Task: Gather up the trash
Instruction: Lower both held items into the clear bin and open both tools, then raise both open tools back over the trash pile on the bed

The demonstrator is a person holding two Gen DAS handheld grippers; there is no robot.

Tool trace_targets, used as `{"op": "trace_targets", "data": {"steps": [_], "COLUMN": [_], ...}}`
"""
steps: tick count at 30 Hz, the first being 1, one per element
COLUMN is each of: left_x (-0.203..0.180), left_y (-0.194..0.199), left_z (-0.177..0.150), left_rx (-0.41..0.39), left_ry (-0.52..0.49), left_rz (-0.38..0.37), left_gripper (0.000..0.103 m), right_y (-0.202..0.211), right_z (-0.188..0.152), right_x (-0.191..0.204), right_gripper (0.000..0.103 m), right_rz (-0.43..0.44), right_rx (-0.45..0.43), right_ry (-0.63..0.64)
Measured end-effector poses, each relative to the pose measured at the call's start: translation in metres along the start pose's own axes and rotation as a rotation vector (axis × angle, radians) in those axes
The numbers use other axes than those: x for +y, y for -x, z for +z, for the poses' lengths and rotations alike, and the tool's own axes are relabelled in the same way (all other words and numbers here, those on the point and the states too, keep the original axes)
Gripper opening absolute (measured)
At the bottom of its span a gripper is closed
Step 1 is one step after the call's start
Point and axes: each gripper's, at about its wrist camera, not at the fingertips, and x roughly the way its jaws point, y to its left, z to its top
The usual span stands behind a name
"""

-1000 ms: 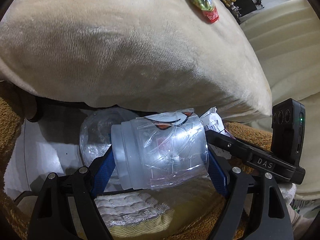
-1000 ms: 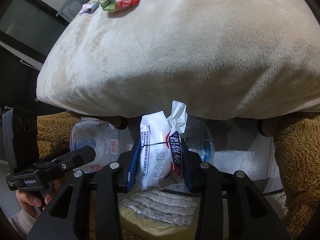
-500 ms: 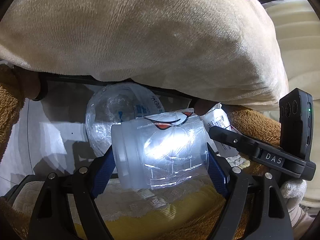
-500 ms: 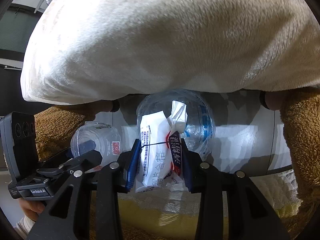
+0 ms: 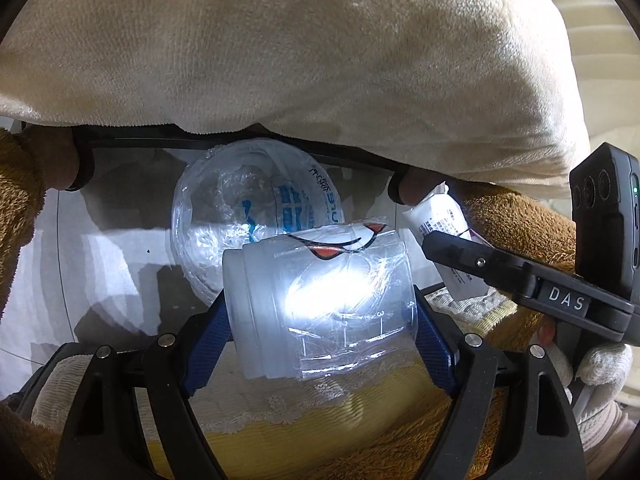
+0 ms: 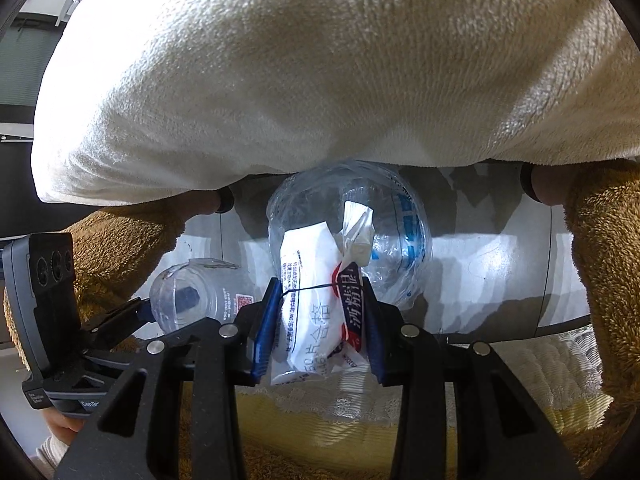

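Note:
My left gripper (image 5: pixel 320 312) is shut on a clear plastic cup (image 5: pixel 320 304) lying sideways between its blue pads. My right gripper (image 6: pixel 318 312) is shut on a white wrapper (image 6: pixel 316 304) with blue and red print. Both hang above a clear plastic trash bag (image 5: pixel 256 208) with blue print, which stands open on the pale floor under the cushion edge; it also shows in the right wrist view (image 6: pixel 404 232). The cup also shows in the right wrist view (image 6: pixel 196 296), and the wrapper in the left wrist view (image 5: pixel 444 220).
A big cream plush cushion (image 5: pixel 320 48) overhangs the bag and fills the upper view (image 6: pixel 320 60). Brown fuzzy fabric (image 5: pixel 16 184) flanks both sides. A yellow cloth with white lace trim (image 6: pixel 352 412) lies below the grippers.
Both grippers have moved forward and down toward the gap under the cushion, so the bag now shows much more fully. The wrappers on top of the cushion have left the view.

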Motion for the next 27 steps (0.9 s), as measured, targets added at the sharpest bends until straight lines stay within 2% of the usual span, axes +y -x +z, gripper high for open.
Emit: {"op": "trace_targets", "data": {"steps": [3, 4, 5, 6, 14, 27], "left_x": [0.005, 0.005, 0.005, 0.004, 0.012, 0.006], "left_y": [0.000, 0.000, 0.000, 0.000, 0.002, 0.015], "left_z": [0.001, 0.001, 0.001, 0.000, 0.004, 0.004], "left_rx": [-0.004, -0.012, -0.020, -0.024, -0.040, -0.097], "left_ry": [0.007, 0.005, 0.000, -0.001, 0.039, 0.009], "left_rz": [-0.021, -0.007, 0.005, 0.010, 0.012, -0.003], "left_gripper": [0.084, 0.091, 0.097, 0.097, 0.097, 0.097], "right_y": [0.001, 0.002, 0.003, 0.004, 0.008, 0.022], "right_z": [0.000, 0.001, 0.001, 0.002, 0.004, 0.000], "right_x": [-0.001, -0.002, -0.004, -0.005, -0.004, -0.003], "right_gripper": [0.043, 0.053, 0.057, 0.060, 0.060, 0.060], "right_rz": [0.005, 0.010, 0.013, 0.015, 0.009, 0.022], "right_rx": [-0.003, -0.007, -0.014, -0.019, -0.037, -0.091], "right_ry": [-0.012, -0.021, -0.032, -0.041, -0.042, -0.012]}}
